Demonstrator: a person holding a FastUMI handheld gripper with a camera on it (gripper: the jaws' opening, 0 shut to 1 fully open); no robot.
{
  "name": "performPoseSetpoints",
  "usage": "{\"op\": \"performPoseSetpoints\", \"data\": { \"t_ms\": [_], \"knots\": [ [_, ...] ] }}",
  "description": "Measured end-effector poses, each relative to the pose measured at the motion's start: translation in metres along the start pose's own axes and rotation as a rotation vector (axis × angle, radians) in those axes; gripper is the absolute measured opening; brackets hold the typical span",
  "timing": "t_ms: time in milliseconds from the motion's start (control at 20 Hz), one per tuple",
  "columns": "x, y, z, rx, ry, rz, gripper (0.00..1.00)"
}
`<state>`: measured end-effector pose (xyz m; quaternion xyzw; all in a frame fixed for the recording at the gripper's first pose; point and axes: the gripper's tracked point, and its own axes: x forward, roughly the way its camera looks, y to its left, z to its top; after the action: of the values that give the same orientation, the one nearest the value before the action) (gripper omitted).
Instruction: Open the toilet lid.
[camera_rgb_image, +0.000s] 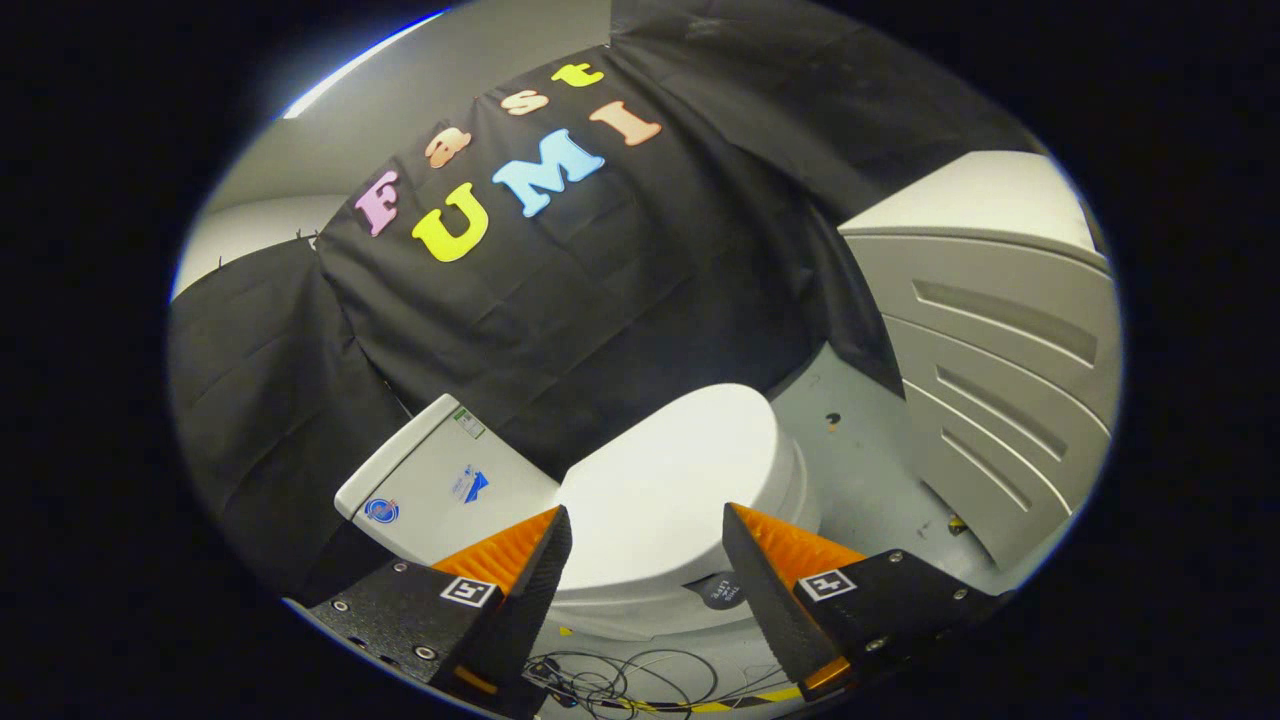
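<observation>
Gripper (648, 545) held above the toilet (690, 590), looking down at it on a tilt; fingers spread wide apart, nothing between the pads, no contact with anything. The toilet lid (665, 480) is down, lying flat and closed on the bowl. It sits just ahead of the fingers and shows through the gap between them: its near part lies between the two fingertips, and its rounded front end reaches beyond them toward the grey floor (860, 470). One fingertip overlaps the lid's edge on the tank side, the other overlaps the opposite edge; whether either tip is level with the lid or well above it cannot be told. The tank (440, 490) stands at the lid's hinge end, against the black cloth wall (600, 300), with small stickers on its top. A small round dark button (722, 592) shows on the bowl's side below the lid rim, just beside one finger. Loose thin cables (610, 680) lie on the floor below the bowl, near a yellow-and-black tape stripe (700, 705). A grey ribbed panel (1000, 370) stands beyond the toilet's front end, well apart from the fingers.
</observation>
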<state>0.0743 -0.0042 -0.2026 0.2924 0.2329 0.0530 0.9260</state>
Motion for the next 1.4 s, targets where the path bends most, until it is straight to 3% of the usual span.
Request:
{"op": "performPoseSetpoints", "data": {
  "t_ms": [350,700,950,1200,1400],
  "knots": [
    [0.028,-0.018,-0.042,0.175,0.161,0.06,0.94],
    [0.044,-0.055,-0.07,0.269,0.251,0.009,0.94],
    [0.054,-0.063,-0.09,0.327,0.3,0.017,0.93],
    [0.062,-0.069,-0.098,0.444,0.319,0.028,0.81],
    [0.07,-0.066,-0.108,0.526,0.34,0.053,0.64]
  ]
}}
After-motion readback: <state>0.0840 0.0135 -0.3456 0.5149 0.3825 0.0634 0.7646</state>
